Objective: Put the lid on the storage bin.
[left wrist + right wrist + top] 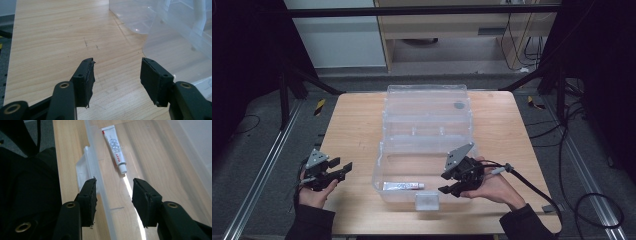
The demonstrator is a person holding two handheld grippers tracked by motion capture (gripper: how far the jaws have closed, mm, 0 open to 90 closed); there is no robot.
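- The surface point(357, 125) is a light wooden top with a few faint dark scratches; it stands on a grey floor point(257, 145) with cables lying at the right.
- A clear plastic box point(384, 172) sits in the middle of the surface with its lid point(427, 107) thrown open and lying flat on the far side. A small dark round spot shows on the lid near its far right corner. A latch tab point(427, 201) sticks out from the middle of the box's near wall.
- The right gripper point(451, 182), held in the person's right hand point(492, 189), is at the near right corner of the box. Its fingers point(88, 200) are spread wide and hold nothing. In the right gripper view the near wall of the box point(100, 187) runs up between them, one finger outside the box and the other over its floor.
- The left gripper point(343, 170), held in the left hand point(314, 195), is over the bare surface just left of the box and apart from it. Its fingers point(83, 80) are also wide apart and empty, with bare wood between them in the left gripper view and the rounded corner of the box point(160, 40) ahead to the right.
- A small white tube point(403, 186) with red print lies flat on the floor of the box, close along the near wall. Its cap end point(122, 169) points toward the right gripper, just beyond the fingers and not touching them.
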